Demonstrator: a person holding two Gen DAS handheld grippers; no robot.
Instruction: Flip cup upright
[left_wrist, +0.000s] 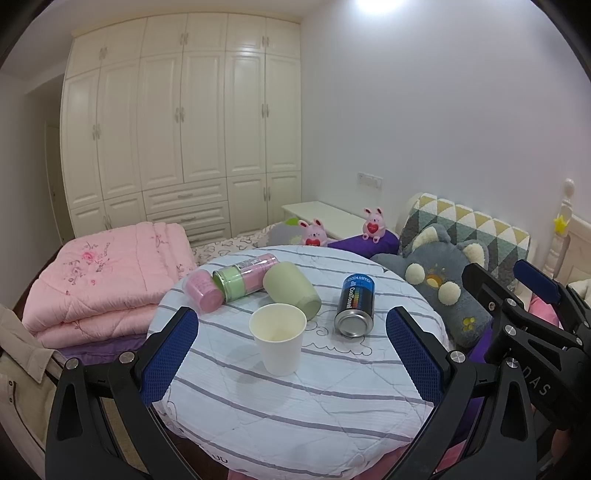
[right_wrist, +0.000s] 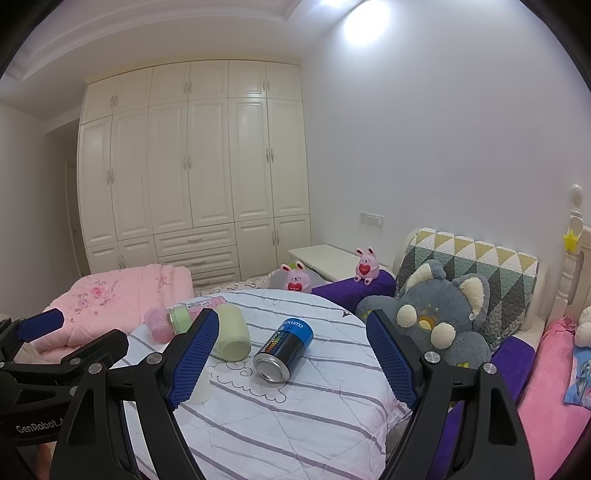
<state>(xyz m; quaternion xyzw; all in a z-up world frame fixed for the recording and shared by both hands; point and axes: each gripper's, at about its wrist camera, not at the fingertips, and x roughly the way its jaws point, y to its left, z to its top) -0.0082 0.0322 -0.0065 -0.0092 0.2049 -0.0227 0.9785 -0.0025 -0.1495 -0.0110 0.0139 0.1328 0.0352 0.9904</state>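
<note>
A white paper cup (left_wrist: 277, 338) stands upright, mouth up, on the round striped table (left_wrist: 295, 398). My left gripper (left_wrist: 291, 343) is open, its blue fingers wide to either side of the cup and a little nearer than it, not touching. In the right wrist view only a sliver of the cup (right_wrist: 202, 391) shows behind the left finger. My right gripper (right_wrist: 291, 354) is open and empty, above the table's near right side; it also shows in the left wrist view (left_wrist: 535, 291).
A pale green cup (left_wrist: 291, 290) lies on its side behind the paper cup. A blue and black can (left_wrist: 355, 304) lies to the right. A pink cup (left_wrist: 204, 290) and a green-pink bottle (left_wrist: 243, 275) lie at the back left. A pink quilt (left_wrist: 107, 280) and a grey plush (left_wrist: 439, 284) flank the table.
</note>
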